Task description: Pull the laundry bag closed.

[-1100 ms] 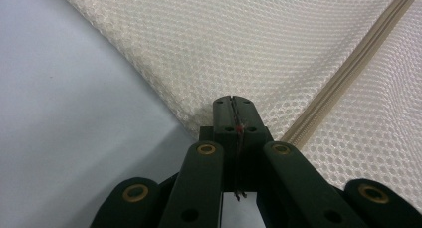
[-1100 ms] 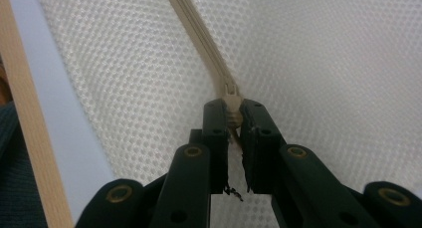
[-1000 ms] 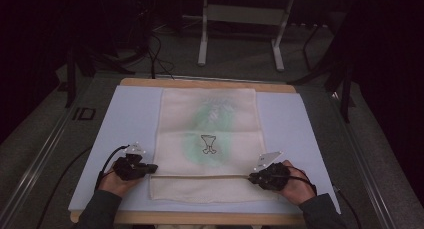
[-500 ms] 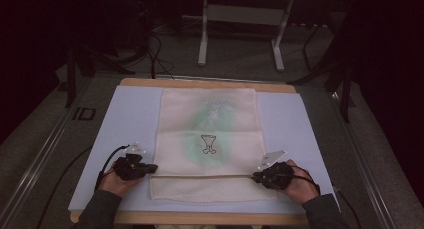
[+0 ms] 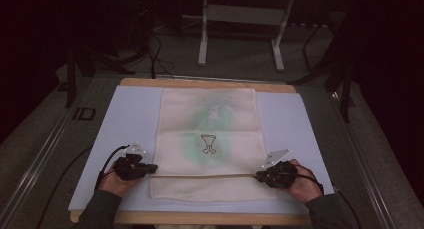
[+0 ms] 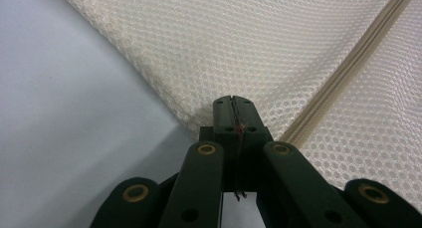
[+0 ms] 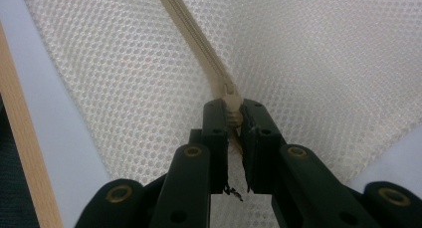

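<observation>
On a pale blue mat (image 5: pixel 125 114) over the wooden table (image 5: pixel 210 83), flat and lengthwise: a cream mesh laundry bag (image 5: pixel 210 139) with a green garment and a small dark motif showing faintly through. Across its near end, a zipper (image 5: pixel 200 176) from side to side.

At the bag's left edge, left gripper (image 5: pixel 146 168), jaws pressed together on the mesh (image 6: pixel 234 63) close to the end of the zipper tape (image 6: pixel 343 71). At the right end, right gripper (image 5: pixel 261 177), jaws clamped on the zipper slider (image 7: pixel 231 106), tape (image 7: pixel 191 34) stretching away ahead of it.

Probably the start of pulling the slider along the zipper; whether for opening or closing, cannot tell.

To do it well: left side anchored firmly and drawn slightly outward for a taut tape. Right pull kept low and straight along the tape line, toward the left gripper, no lifting or twisting. Steady pace, with a pause if mesh bunches ahead of the slider.
</observation>
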A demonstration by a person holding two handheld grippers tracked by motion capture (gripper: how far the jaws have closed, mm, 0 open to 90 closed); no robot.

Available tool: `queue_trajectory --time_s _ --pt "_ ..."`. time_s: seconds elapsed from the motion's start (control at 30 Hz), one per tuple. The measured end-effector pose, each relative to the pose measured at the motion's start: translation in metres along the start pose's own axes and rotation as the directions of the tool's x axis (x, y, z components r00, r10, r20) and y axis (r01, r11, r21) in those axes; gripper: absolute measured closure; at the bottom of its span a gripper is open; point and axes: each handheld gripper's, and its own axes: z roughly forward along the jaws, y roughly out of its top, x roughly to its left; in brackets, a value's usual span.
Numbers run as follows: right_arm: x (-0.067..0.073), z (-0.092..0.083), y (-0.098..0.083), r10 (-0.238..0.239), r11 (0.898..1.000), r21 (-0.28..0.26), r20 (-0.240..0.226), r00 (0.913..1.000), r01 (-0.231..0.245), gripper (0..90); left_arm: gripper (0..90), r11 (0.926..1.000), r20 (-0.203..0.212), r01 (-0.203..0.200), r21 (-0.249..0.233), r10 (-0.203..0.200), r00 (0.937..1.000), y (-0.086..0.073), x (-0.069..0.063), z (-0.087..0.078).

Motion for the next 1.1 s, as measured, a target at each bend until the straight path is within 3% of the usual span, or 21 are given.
queue_trajectory --time_s 0.63,0.73,0.93,1.0,1.03,1.07,1.1 --pt "-0.005 -0.006 -0.005 0.004 1.0 -0.004 -0.016 0.9999 -0.004 81.9 90.0 1.0 -0.002 0.0 0.001 0.0 1.0 0.0 0.0 0.0" --pt "-0.006 -0.006 -0.007 0.006 1.0 0.016 0.001 1.0 -0.006 81.9 90.0 1.0 -0.001 0.001 0.0 -0.001 1.0 0.0 0.0 0.0" --pt "-0.014 -0.018 -0.028 0.07 0.998 0.007 0.03 0.9971 -0.07 81.9 90.0 1.0 -0.001 0.004 0.0 -0.004 1.0 0.0 0.0 0.0" --pt "-0.016 -0.021 -0.035 0.085 0.996 -0.015 0.012 0.9963 -0.085 81.8 90.0 1.0 -0.001 0.005 0.0 -0.005 1.0 0.0 0.0 0.0" --pt "-0.016 -0.022 -0.037 0.09 0.996 -0.01 0.017 0.9958 -0.09 81.7 90.0 1.0 -0.002 0.005 -0.001 -0.005 1.0 0.0 0.0 0.0" --pt "-0.016 -0.022 -0.039 0.088 0.996 0.018 0.053 0.9947 -0.089 90.0 90.0 1.0 -0.003 0.005 -0.001 -0.005 1.0 0.0 0.0 0.0" --pt "-0.018 -0.022 -0.043 0.089 0.994 0.058 0.115 0.9894 -0.097 90.0 90.0 1.0 -0.003 0.005 -0.001 -0.005 1.0 0.0 0.0 0.0"
